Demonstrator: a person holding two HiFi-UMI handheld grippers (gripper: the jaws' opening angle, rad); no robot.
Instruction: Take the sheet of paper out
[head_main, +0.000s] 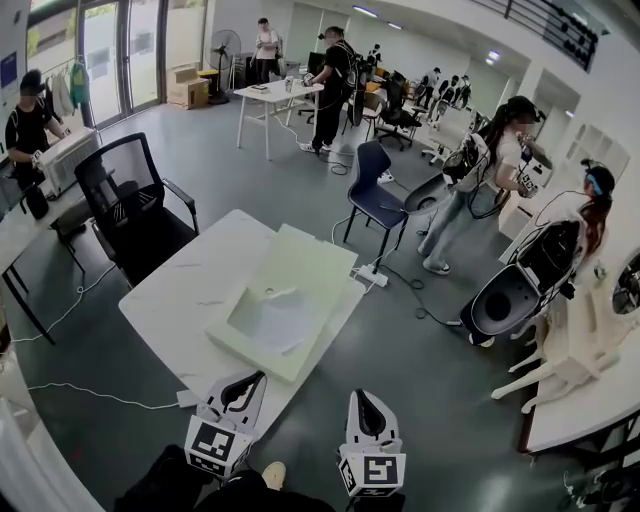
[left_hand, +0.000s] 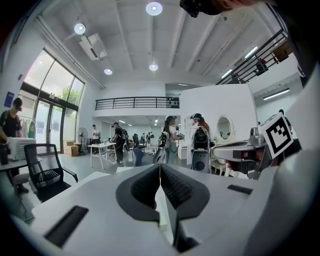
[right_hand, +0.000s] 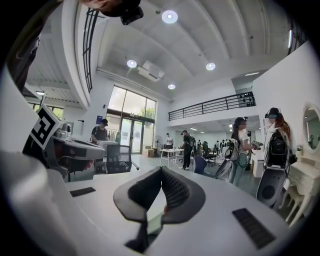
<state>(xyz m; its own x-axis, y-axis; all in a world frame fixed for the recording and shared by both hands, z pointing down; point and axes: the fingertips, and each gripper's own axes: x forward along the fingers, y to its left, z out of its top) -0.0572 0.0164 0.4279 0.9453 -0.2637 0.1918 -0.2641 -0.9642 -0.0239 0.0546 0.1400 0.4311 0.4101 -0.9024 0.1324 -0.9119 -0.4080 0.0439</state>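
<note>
The left gripper (left_hand: 160, 172) has its two black ribbed jaws pressed together with nothing between them. The right gripper (right_hand: 161, 172) is the same, jaws tight against each other and empty. In the head view both white grippers sit at the bottom edge. The left gripper (head_main: 245, 385) is left of centre, and its tip is over the near corner of the white rectangular table (head_main: 195, 290). The right gripper (head_main: 366, 405) is just right of centre, over grey floor and off the table's edge.

Above them, in the middle of the frame, a pale green flat plastic folder (head_main: 300, 262) lies on the table, turned at a slant. The white sheet of paper (head_main: 272, 320) shows as a paler rectangle in the folder's lower half, apart from both grippers.

A black mesh office chair (head_main: 135, 205) stands at the table's upper left, and a dark blue chair (head_main: 378, 190) at its upper right. Several people stand further back.
</note>
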